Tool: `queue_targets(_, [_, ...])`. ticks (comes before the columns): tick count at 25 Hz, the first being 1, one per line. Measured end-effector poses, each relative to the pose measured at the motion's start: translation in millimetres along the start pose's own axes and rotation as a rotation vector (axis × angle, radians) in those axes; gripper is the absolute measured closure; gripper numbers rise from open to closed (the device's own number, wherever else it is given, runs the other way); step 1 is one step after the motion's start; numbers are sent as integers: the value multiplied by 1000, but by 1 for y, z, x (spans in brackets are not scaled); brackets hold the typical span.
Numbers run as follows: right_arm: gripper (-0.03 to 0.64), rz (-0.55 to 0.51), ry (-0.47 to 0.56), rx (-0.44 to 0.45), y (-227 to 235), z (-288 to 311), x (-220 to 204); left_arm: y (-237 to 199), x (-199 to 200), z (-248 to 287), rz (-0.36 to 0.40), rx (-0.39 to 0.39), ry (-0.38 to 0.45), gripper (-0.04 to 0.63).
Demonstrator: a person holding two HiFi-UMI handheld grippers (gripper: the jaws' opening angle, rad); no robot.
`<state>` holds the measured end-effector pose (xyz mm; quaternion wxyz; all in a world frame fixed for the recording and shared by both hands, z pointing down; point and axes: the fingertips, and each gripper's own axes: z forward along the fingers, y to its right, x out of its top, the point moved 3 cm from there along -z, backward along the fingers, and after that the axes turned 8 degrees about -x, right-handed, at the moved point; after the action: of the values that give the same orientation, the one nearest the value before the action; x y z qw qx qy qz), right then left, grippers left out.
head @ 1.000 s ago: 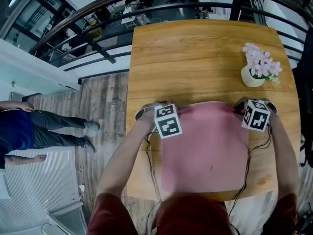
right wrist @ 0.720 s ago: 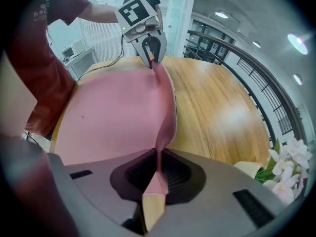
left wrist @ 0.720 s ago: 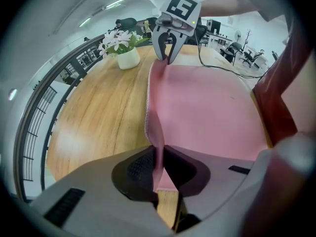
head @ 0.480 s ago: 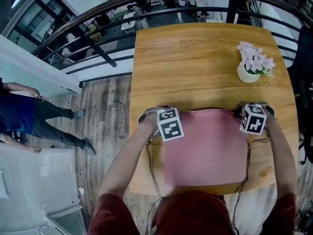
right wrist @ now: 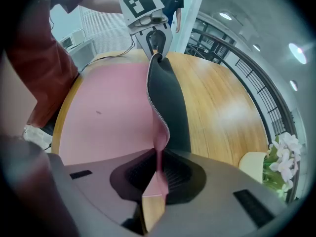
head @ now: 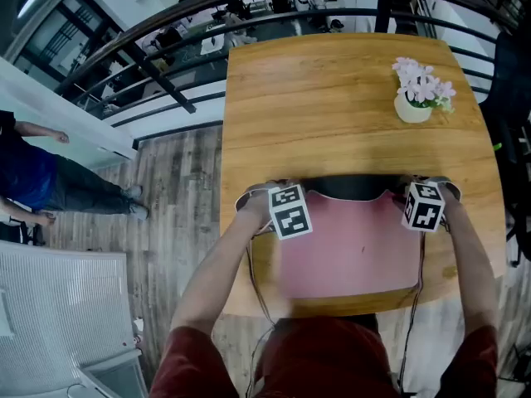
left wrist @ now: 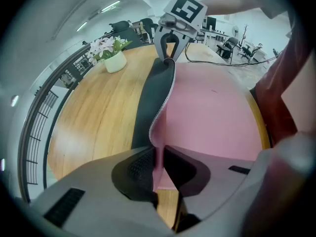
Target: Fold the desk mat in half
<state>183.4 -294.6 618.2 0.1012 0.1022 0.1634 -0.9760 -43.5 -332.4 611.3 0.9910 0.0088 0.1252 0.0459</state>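
Note:
A pink desk mat (head: 348, 247) with a black underside (head: 347, 187) lies on the near part of the wooden table (head: 332, 98). Its far edge is lifted off the wood and curls toward me, showing the black side. My left gripper (head: 270, 201) is shut on the mat's far left corner (left wrist: 159, 154). My right gripper (head: 415, 191) is shut on the far right corner (right wrist: 159, 157). In each gripper view the raised edge runs straight across to the other gripper (left wrist: 168, 46) (right wrist: 154, 46).
A white pot of pink flowers (head: 415, 94) stands at the table's far right. A black railing (head: 166, 65) runs beyond the table's far and left sides. A person in blue (head: 41, 181) stands on the floor at the left. Cables (head: 257, 280) hang from both grippers.
Both grippers have lifted the mat's far edge and drawn it toward me, so the black underside now shows. The person on the left has walked on.

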Motion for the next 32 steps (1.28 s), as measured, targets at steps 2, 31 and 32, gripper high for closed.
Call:
queue_targets(2, [566, -2, -7, -8, -11, -3, 0, 12, -1, 1, 14, 7, -9, 525])
queue_targets(31, [566, -47, -59, -19, -134, -14, -12, 138, -18, 26, 24, -16, -46, 525])
queue_targets(32, [566, -52, -56, -18, -138, -16, -13, 144, -17, 25, 23, -15, -50, 525])
